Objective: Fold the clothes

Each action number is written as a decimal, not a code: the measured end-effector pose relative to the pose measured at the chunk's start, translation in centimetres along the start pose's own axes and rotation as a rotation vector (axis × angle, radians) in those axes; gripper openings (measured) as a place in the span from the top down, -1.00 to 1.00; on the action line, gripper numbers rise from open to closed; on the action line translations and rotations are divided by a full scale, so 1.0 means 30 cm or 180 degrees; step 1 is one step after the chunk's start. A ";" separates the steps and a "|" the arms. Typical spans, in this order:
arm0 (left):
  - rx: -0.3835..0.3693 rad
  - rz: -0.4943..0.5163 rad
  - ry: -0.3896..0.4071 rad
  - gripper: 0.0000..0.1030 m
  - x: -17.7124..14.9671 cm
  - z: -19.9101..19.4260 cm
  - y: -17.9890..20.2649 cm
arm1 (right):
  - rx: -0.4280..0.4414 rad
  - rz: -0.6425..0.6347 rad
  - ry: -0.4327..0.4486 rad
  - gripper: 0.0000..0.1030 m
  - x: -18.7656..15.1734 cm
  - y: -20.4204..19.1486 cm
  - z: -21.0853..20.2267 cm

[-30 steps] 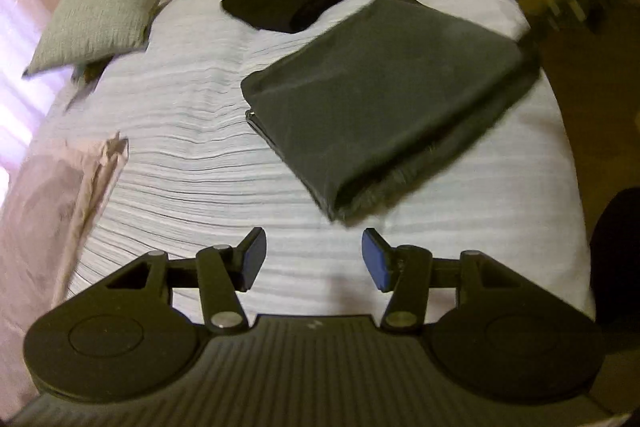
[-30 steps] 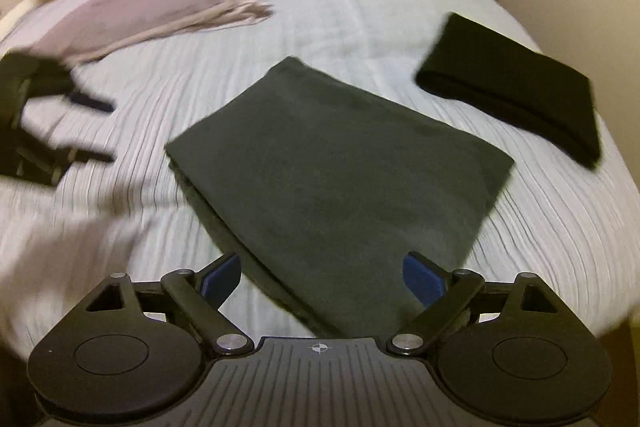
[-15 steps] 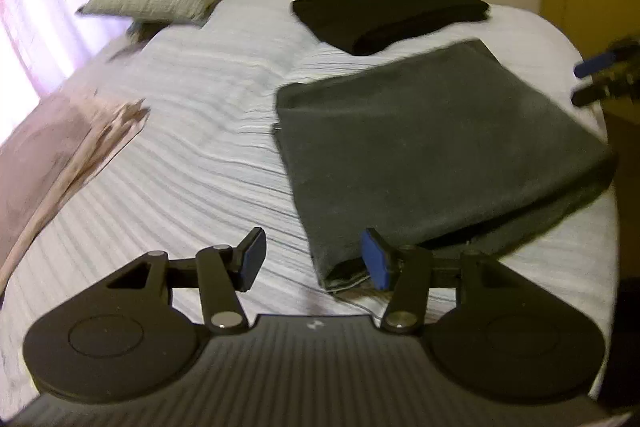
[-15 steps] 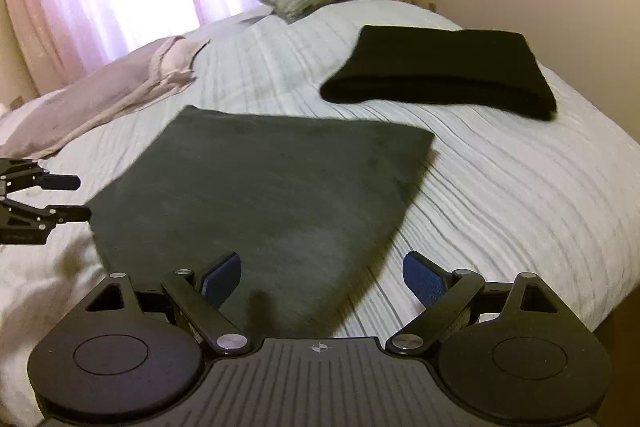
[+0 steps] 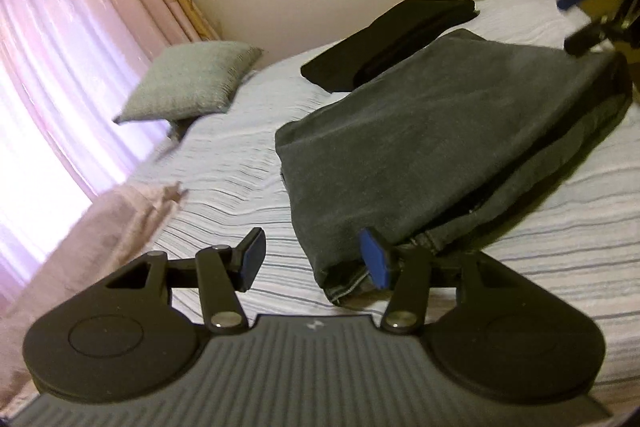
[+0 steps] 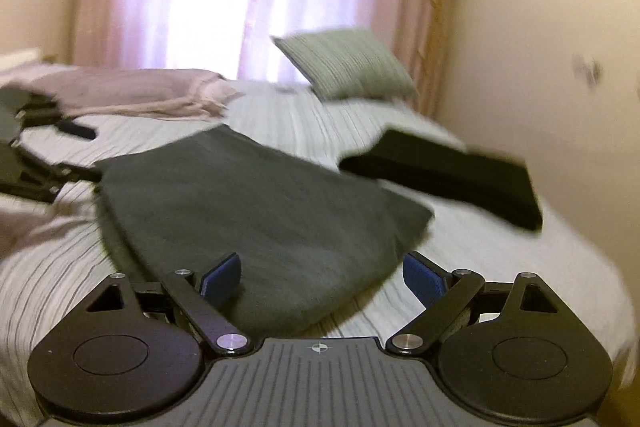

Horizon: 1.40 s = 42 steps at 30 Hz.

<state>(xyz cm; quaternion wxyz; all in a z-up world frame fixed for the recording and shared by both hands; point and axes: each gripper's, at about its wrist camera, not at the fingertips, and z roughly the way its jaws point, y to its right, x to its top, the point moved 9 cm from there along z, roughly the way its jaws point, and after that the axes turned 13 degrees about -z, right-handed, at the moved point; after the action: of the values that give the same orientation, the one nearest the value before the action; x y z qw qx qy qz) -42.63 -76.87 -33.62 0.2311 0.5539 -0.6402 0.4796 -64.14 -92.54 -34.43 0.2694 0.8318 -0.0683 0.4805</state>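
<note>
A folded dark grey garment [image 5: 432,147] [image 6: 256,219] lies flat on the striped bed. My left gripper [image 5: 314,261] is open at its near corner, and the right fingertip [image 5: 374,263] touches the folded edge; the pads do not press the cloth. My right gripper [image 6: 320,277] stands wide open low over the opposite corner, with the cloth's edge between its fingers but not pinched. Each gripper shows at the far side of the other's view: the right one [image 5: 588,11], the left one [image 6: 52,155]. A folded black garment [image 5: 392,39] [image 6: 444,175] rests farther back near the wall.
A grey-green pillow [image 5: 188,83] [image 6: 348,65] leans at the head of the bed by the pink curtains [image 5: 60,75]. A pink cloth [image 5: 104,227] [image 6: 132,95] lies crumpled along the window side. The bed's striped cover [image 5: 560,255] drops off at the near right.
Both grippers have sunk and tilted toward level, closing in on opposite corners of the grey garment. The views now show more wall and curtain. The garment has not moved.
</note>
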 end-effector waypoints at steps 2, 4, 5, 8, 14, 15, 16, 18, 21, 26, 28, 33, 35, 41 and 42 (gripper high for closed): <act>0.0056 0.0170 -0.0039 0.05 -0.009 -0.027 0.035 | 0.0075 -0.0230 0.0022 -0.76 0.003 -0.041 -0.033; 0.0120 0.0335 -0.0098 0.05 -0.018 -0.065 0.075 | 0.0110 -0.0353 0.0023 -0.76 0.004 -0.069 -0.070; 0.0138 0.0404 -0.0130 0.05 -0.021 -0.089 0.096 | 0.0143 -0.0412 0.0015 -0.76 0.005 -0.084 -0.090; 0.0170 0.0586 -0.0191 0.04 -0.018 -0.159 0.151 | 0.0163 -0.0578 0.0021 -0.76 -0.003 -0.121 -0.147; 0.0187 0.0990 -0.0269 -0.11 -0.003 -0.220 0.215 | 0.0175 -0.0905 -0.0053 -0.76 -0.055 -0.174 -0.149; 0.0180 0.1062 -0.0254 -0.23 0.000 -0.220 0.221 | 0.0163 -0.0948 -0.0079 -0.76 -0.064 -0.182 -0.135; 0.0161 0.1120 -0.0237 -0.23 0.001 -0.217 0.223 | 0.0153 -0.0992 -0.0103 -0.76 -0.070 -0.192 -0.122; 0.0116 0.1185 -0.0215 -0.24 -0.003 -0.195 0.218 | 0.0144 -0.1089 -0.0139 -0.76 -0.068 -0.220 -0.105; 0.0051 0.1263 -0.0159 -0.23 -0.015 -0.136 0.193 | 0.0151 -0.1298 -0.0190 -0.76 -0.061 -0.264 -0.071; 0.0010 0.1508 -0.0053 -0.23 -0.052 -0.058 0.165 | 0.0221 -0.1620 -0.0214 -0.75 -0.013 -0.330 -0.010; -0.0025 0.1588 -0.0008 -0.23 -0.068 -0.039 0.158 | 0.0241 -0.1677 -0.0210 -0.68 0.011 -0.351 0.016; -0.0048 0.1799 0.0111 -0.09 -0.085 -0.005 0.135 | 0.0284 -0.1754 -0.0270 -0.31 0.048 -0.393 0.086; -0.0020 0.2024 0.0149 -0.02 -0.097 0.016 0.126 | 0.0316 -0.1859 -0.0309 -0.31 0.040 -0.419 0.106; -0.0234 0.2287 0.0181 0.23 -0.120 0.090 0.109 | 0.0360 -0.1835 -0.0419 0.32 0.011 -0.432 0.174; -0.0267 0.2231 0.0175 0.28 -0.114 0.098 0.103 | 0.0367 -0.1752 -0.0415 0.34 0.013 -0.425 0.181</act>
<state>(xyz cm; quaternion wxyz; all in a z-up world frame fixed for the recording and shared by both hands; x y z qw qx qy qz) -43.85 -77.98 -38.84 0.0922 0.2774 -0.8040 0.5177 -55.04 -84.51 -41.11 0.3371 0.8621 0.1702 0.3379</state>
